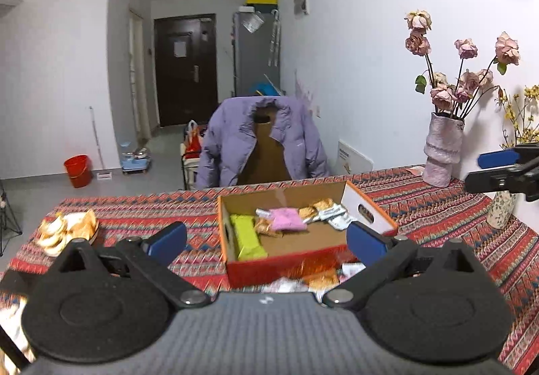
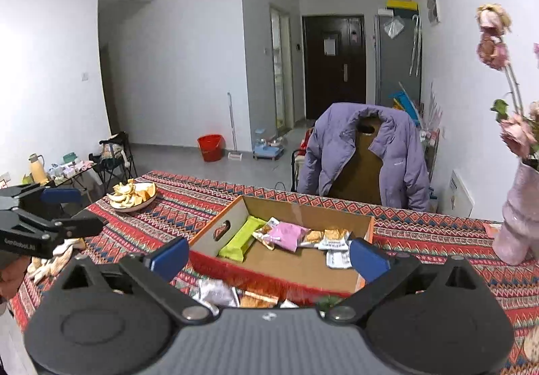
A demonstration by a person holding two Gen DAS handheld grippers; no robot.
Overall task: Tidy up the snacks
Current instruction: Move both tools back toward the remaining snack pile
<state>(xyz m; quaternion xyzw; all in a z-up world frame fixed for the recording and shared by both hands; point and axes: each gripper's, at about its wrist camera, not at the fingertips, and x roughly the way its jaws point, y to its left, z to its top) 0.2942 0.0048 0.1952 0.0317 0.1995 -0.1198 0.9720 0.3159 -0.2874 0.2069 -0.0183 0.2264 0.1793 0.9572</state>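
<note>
An open cardboard box (image 1: 293,260) (image 2: 215,233) with a red outside sits on the patterned tablecloth. Inside lie a green packet (image 1: 247,237) (image 2: 241,237), a pink packet (image 1: 288,218) (image 2: 286,235) and several small biscuit packets (image 1: 331,211) (image 2: 331,238). More loose snack packets (image 1: 316,279) (image 2: 235,296) lie on the cloth in front of the box. My left gripper (image 1: 266,240) is open and empty, held above the box's near side. My right gripper (image 2: 267,255) is open and empty, above the box's near wall. Each gripper also shows in the other's view: the right (image 1: 502,169), the left (image 2: 50,213).
A plate of orange peels (image 1: 67,230) (image 2: 133,195) sits at the table's left. A pale vase of dried roses (image 1: 441,149) (image 2: 518,223) and a second small vase (image 1: 502,210) stand at the right. A chair with a purple jacket (image 1: 262,142) (image 2: 363,152) stands behind the table.
</note>
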